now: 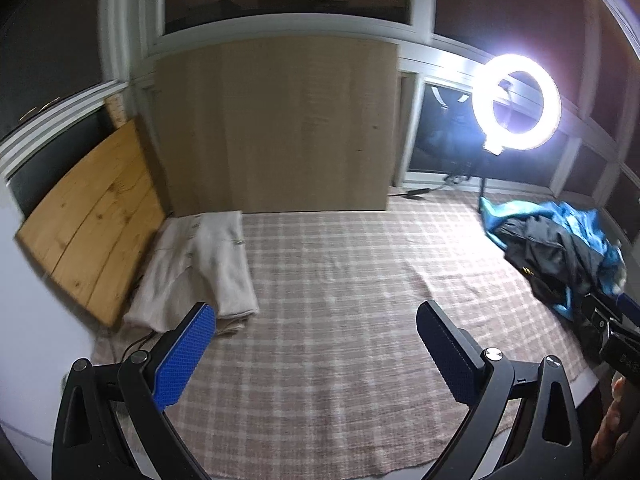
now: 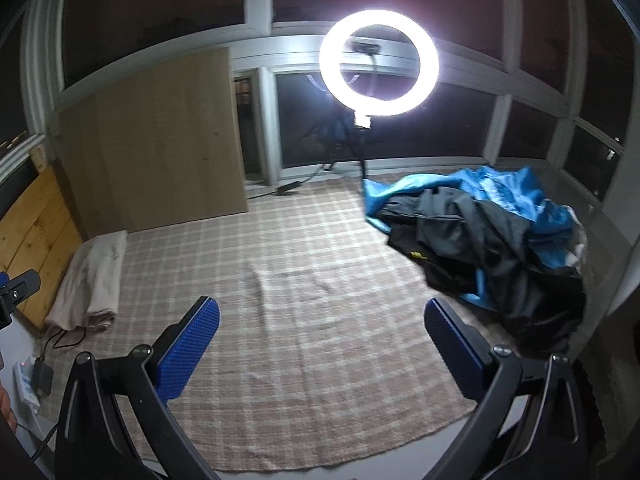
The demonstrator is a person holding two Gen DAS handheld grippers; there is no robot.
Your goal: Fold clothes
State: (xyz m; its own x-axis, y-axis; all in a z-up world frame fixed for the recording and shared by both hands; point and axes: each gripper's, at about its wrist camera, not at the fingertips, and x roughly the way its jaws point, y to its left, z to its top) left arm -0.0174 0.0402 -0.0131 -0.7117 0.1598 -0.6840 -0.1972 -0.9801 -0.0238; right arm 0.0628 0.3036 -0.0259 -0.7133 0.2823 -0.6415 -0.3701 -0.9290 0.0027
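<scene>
A folded cream garment (image 1: 200,264) lies at the left edge of the checked cloth (image 1: 340,300), next to a wooden board; it also shows in the right wrist view (image 2: 94,284). A heap of unfolded blue and black clothes (image 2: 488,240) lies at the right, also seen in the left wrist view (image 1: 560,256). My left gripper (image 1: 316,320) is open and empty above the cloth, just right of the folded garment. My right gripper (image 2: 322,316) is open and empty above the cloth, left of the heap.
A bright ring light (image 2: 378,62) on a stand stands at the back by dark windows. A tall beige panel (image 1: 276,124) and a wooden board (image 1: 92,220) lean at the back left. A charger and cable (image 2: 44,372) lie at the left edge.
</scene>
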